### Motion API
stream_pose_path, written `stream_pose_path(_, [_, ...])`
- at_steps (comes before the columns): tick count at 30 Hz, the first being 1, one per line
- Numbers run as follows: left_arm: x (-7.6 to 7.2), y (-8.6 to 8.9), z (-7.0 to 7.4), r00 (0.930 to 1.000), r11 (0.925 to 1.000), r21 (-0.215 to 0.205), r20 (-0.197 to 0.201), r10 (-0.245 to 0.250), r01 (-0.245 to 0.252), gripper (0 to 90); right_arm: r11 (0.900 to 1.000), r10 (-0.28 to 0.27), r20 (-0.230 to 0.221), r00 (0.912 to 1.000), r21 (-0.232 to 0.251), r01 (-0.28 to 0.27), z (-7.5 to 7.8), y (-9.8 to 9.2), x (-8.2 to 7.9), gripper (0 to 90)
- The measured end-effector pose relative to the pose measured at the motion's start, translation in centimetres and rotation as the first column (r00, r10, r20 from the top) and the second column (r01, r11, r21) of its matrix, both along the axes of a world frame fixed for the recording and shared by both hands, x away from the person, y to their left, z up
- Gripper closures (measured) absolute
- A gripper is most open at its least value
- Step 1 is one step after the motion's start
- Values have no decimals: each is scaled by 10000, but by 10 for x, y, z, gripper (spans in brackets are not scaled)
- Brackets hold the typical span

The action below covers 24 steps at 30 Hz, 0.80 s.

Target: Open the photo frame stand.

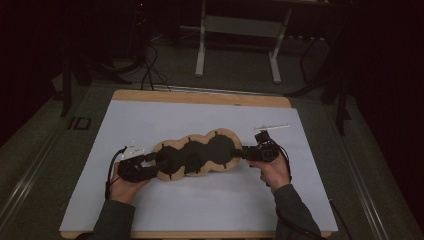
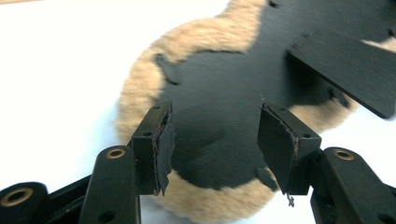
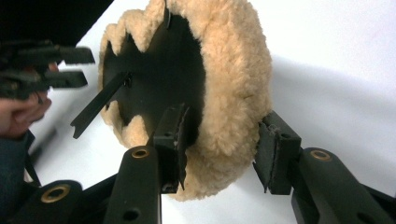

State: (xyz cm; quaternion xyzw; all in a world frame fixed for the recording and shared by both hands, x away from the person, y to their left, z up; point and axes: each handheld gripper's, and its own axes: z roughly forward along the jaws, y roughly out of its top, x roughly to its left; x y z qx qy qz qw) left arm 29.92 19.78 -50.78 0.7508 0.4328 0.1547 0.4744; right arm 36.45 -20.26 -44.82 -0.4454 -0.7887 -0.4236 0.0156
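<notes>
White sheeting [image 1: 200,200] covers the table, dark room all round. On it lies a tan fleece pad [image 1: 196,152] with three black-backed lobes, stretched between the two tools. Left gripper [image 1: 145,161] sits at its near lobe, jaws spread wide, the black backing just ahead of them and nothing pinched. Right gripper [image 1: 240,153] has its parted jaws straddling the opposite fleecy edge, whether touching is unclear. A black strap [image 3: 99,103] sticks up from the middle.

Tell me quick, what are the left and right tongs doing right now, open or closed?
Left tongs: open, jaws spread over the left end of the fleece-edged black pad, not clamped.
Right tongs: open, jaws straddling the pad's fleece rim, not closed on it.
</notes>
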Motion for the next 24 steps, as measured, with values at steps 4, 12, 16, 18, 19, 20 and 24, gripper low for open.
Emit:
stream_pose_path(4, [1, 7, 0, 9998, 9996, -252, -94, 154, -156, 462, 9999, 130, 192, 9997, -114, -127, 0, 0, -1, 576])
stream_pose_path(12, [1, 17, -2, 9986, 9984, -283, -210, 487, -492, 437, 9989, 345, 440, 9984, -329, -330, -2, 0, -4, 577])
stream_pose_path(16, [0, 22, -2, 9980, 9974, -470, -326, 534, -549, 429, 9965, 549, 658, 9963, -660, -506, -3, -1, -6, 578])
stream_pose_path(18, [0, 22, -3, 9981, 9977, -468, -395, 467, -485, 431, 9952, 615, 733, 9954, -812, -555, -4, -1, -7, 578])
stream_pose_path(19, [0, 22, -3, 9981, 9980, -444, -438, 435, -455, 431, 9949, 628, 766, 9951, -834, -563, -5, -2, -8, 579])
stream_pose_path(20, [0, 22, -4, 9981, 9984, -398, -473, 386, -405, 430, 9950, 641, 775, 9949, -816, -578, -5, -2, -8, 580])
stream_pose_path(24, [1, 21, -5, 9976, 9990, -317, -632, 286, -306, 429, 9943, 713, 868, 9937, -860, -638, -6, -3, -9, 581])
